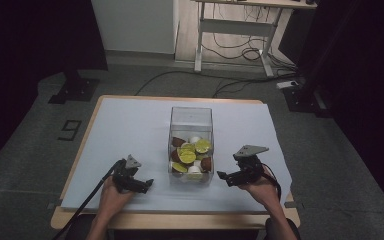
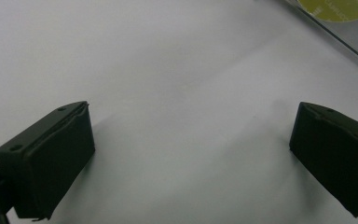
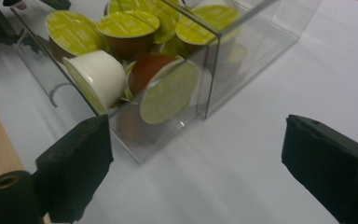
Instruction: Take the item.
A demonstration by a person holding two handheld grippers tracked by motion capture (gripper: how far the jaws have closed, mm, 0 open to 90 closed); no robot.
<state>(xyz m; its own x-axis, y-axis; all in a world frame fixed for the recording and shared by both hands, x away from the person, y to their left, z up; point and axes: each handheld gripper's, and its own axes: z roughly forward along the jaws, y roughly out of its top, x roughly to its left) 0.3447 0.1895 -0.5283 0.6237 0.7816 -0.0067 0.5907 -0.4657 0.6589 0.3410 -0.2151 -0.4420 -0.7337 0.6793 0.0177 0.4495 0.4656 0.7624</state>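
Clear box (image 1: 191, 120) of coffee capsules stands between the two grippers, on the white sheet (image 1: 130, 125) covering the worktop (image 1: 75, 220).

Right gripper (image 1: 225, 177): jaws wide apart, nothing between them. It is held in the person's right hand (image 1: 260, 189), raised just off the sheet, jaws pointing toward the box. In the right gripper view the box's near corner (image 3: 205, 112) lies just ahead of the jaws, apart from both, nearer the left-hand jaw. No contact with the box is visible.

Left gripper (image 1: 147, 184): jaws wide apart, nothing between them. It is held in the person's left hand (image 1: 111, 196), low over the sheet. In the left gripper view only bare sheet (image 2: 177, 93) lies between the jaws; a corner of the box (image 2: 345, 32) sits ahead and to the right, well apart from the jaws.

Contents: the capsules (image 3: 128, 32) are heaped in the end of the box nearest the grippers, most with yellow-green lids, brown or white bodies, lying at mixed angles. One white capsule (image 3: 98, 77) and one brown capsule (image 3: 163, 86) rest on their sides against the near wall. The far end of the box appears unfilled.
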